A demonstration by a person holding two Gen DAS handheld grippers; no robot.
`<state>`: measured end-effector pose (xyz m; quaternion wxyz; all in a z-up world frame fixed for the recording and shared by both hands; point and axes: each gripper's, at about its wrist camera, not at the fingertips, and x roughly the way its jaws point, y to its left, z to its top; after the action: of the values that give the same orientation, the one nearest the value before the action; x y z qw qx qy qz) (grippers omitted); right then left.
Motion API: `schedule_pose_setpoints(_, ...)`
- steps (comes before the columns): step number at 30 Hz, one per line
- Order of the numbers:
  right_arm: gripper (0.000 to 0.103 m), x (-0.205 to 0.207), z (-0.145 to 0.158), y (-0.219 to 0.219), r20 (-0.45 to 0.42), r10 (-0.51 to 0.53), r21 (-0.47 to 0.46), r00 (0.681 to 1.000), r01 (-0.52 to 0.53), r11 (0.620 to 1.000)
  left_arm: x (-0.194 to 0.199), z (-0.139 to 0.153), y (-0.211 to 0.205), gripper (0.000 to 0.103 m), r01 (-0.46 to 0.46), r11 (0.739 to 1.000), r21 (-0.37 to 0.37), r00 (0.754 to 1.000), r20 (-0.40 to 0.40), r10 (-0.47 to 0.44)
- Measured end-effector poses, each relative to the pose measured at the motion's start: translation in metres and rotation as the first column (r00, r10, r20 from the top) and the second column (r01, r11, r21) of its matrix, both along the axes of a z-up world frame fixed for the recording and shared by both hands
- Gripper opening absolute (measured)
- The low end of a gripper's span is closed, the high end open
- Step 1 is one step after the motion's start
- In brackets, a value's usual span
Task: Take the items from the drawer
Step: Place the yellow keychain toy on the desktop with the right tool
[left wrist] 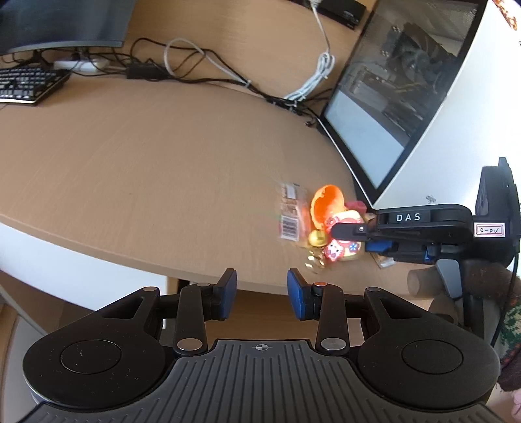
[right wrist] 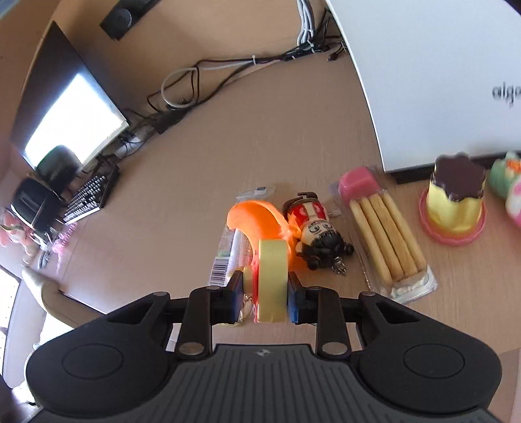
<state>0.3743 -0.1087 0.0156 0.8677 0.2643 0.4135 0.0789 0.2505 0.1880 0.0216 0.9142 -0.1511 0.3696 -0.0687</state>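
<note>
Seen edge-on in the right wrist view, a pale yellow round charm [right wrist: 272,279] with a red part is clamped between the blue pads of my right gripper [right wrist: 265,288], just above the desk. The left wrist view shows its flat face, the charm [left wrist: 338,249] carrying pink cartoon stickers, with my right gripper [left wrist: 356,239] reaching in from the right. Under and beside it lie an orange shell [right wrist: 250,214], a doll keychain [right wrist: 314,227] and a barcoded snack packet [right wrist: 224,260]. My left gripper [left wrist: 262,289] hangs open and empty below the desk's front edge. No drawer is in view.
A breadstick pack [right wrist: 384,240], a pudding-shaped toy [right wrist: 456,201] and a green and pink item [right wrist: 508,188] lie right of the pile. A white computer case [right wrist: 439,81] stands behind. Cables [left wrist: 208,61], a keyboard [left wrist: 26,84] and a monitor [left wrist: 62,22] occupy the far desk.
</note>
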Motion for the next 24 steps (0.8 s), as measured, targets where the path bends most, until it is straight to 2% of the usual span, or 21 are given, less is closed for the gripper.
schedule_pose_setpoints(2, 0.026, 0.003, -0.001, -0.002, 0.017, -0.007, -0.005, 1.0, 0.007, 1.0, -0.001, -0.001, 0.001, 0.037, -0.011, 1.0, 0.007, 1.0, -0.011, 0.011)
schedule_pose_setpoints(7, 0.026, 0.025, 0.002, -0.001, 0.061, 0.005, -0.086, 0.998, 0.0, 0.996, -0.005, -0.004, 0.002, 0.037, -0.016, 1.0, 0.015, 0.999, -0.033, 0.016)
schedule_pose_setpoints(10, 0.029, 0.027, 0.004, -0.001, 0.046, 0.033, -0.135, 0.998, -0.027, 0.99, -0.006, -0.007, -0.001, 0.037, 0.0, 1.0, 0.028, 0.999, -0.049, 0.001)
schedule_pose_setpoints(11, 0.033, 0.025, 0.006, -0.002, 0.046, 0.032, -0.15, 0.998, -0.025, 0.988, -0.006, -0.008, -0.002, 0.037, 0.007, 1.0, 0.03, 0.999, -0.054, -0.006)
schedule_pose_setpoints(12, 0.037, 0.02, 0.008, -0.005, 0.05, 0.023, -0.164, 0.998, -0.015, 0.986, -0.007, -0.01, -0.004, 0.037, 0.016, 0.999, 0.031, 0.998, -0.058, -0.014)
schedule_pose_setpoints(16, 0.04, -0.008, 0.023, -0.018, 0.094, -0.02, -0.178, 0.995, 0.037, 0.983, -0.009, -0.014, -0.012, 0.037, 0.064, 0.998, 0.025, 0.996, -0.07, -0.062)
schedule_pose_setpoints(19, 0.047, -0.034, 0.036, -0.028, 0.125, -0.028, -0.185, 0.992, 0.051, 0.981, -0.008, -0.018, -0.023, 0.037, 0.112, 0.994, 0.022, 0.991, -0.081, -0.11)
schedule_pose_setpoints(24, 0.051, -0.075, 0.051, -0.041, 0.139, -0.077, -0.218, 0.987, 0.107, 0.97, -0.003, -0.026, -0.051, 0.037, 0.231, 0.973, 0.008, 0.966, -0.117, -0.229)
